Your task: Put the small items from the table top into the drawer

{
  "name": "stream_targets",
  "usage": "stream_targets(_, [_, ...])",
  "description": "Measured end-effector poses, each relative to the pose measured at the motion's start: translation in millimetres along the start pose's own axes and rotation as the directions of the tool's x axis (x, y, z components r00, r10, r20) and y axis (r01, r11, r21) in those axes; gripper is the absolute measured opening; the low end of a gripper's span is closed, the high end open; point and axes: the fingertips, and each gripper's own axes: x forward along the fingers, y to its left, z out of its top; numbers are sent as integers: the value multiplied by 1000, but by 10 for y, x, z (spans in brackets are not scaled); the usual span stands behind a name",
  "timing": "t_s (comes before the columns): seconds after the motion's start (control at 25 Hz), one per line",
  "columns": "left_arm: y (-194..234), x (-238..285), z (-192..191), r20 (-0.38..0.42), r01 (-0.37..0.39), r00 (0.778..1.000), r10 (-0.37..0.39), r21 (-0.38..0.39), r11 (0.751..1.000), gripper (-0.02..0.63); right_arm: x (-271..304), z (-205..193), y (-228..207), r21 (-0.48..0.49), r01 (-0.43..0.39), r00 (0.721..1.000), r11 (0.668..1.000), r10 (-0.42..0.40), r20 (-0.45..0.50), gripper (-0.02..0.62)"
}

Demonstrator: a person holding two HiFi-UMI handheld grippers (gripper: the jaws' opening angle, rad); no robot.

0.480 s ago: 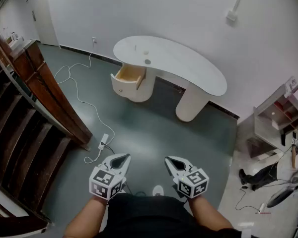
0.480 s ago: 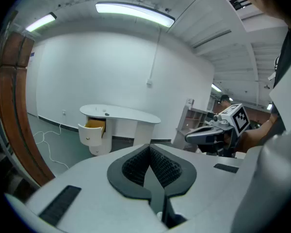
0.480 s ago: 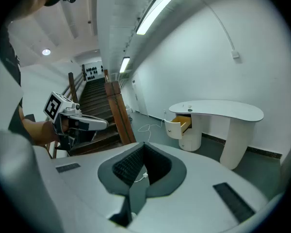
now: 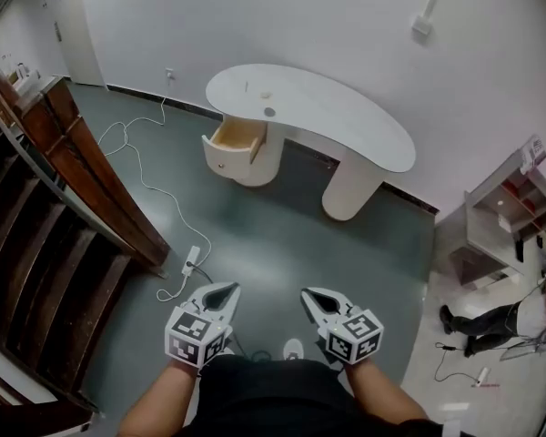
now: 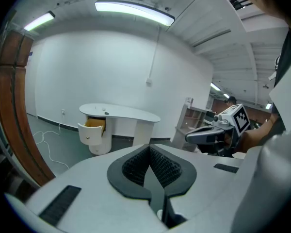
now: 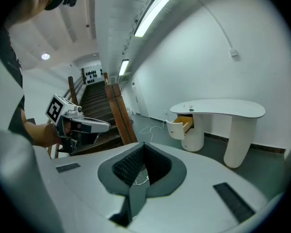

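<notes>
Pointing lower left, the open drawer (image 4: 237, 137) is seen under the tabletop (image 4: 346, 121); left gripper (image 4: 220, 293) and right gripper (image 4: 317, 299) are held closed, empty.

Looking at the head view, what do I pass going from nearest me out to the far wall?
left gripper and right gripper side by side → white power strip on the floor → open drawer → dark round item on the table top → white wall
</notes>
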Motion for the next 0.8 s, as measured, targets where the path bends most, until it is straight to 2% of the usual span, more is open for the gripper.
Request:
stream_targets(0.32, [162,-75,-119,-37,29,999,-29,7,1000,14,217,-108,321,-19,-26,998,999,25,-49,-2])
stream_targets(0.8, [701,-466,-357,-71,75,995,-72,38,996,14,658,-195,950,-5,-13,998,1000,13,-65,-2])
